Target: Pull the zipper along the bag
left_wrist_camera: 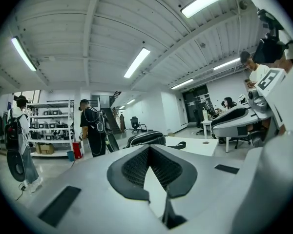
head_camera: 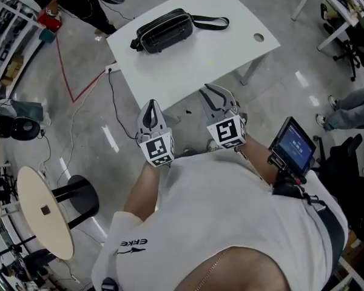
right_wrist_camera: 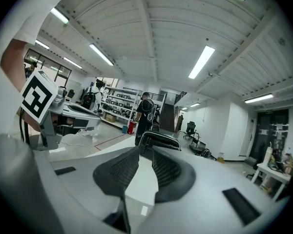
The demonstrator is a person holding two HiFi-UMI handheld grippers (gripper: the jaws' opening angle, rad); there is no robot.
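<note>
A black zip bag (head_camera: 165, 30) with a strap (head_camera: 211, 22) lies on the far left part of the white table (head_camera: 230, 47). Both grippers hang in the air short of the table's near edge, well away from the bag. My left gripper (head_camera: 150, 103) has its tips together and holds nothing. My right gripper (head_camera: 209, 91) is empty too. In the left gripper view the bag (left_wrist_camera: 145, 138) shows beyond the closed tips of the left gripper (left_wrist_camera: 149, 147). In the right gripper view the bag (right_wrist_camera: 160, 140) lies past the right gripper (right_wrist_camera: 145, 149), whose tips stand a narrow gap apart.
A grommet hole (head_camera: 258, 37) is in the table's right part. A round side table (head_camera: 42, 217) and a black stool (head_camera: 79, 193) stand on the floor at left. A tablet (head_camera: 294, 147) is strapped at my right arm. A person in black (left_wrist_camera: 90, 130) stands beyond the table.
</note>
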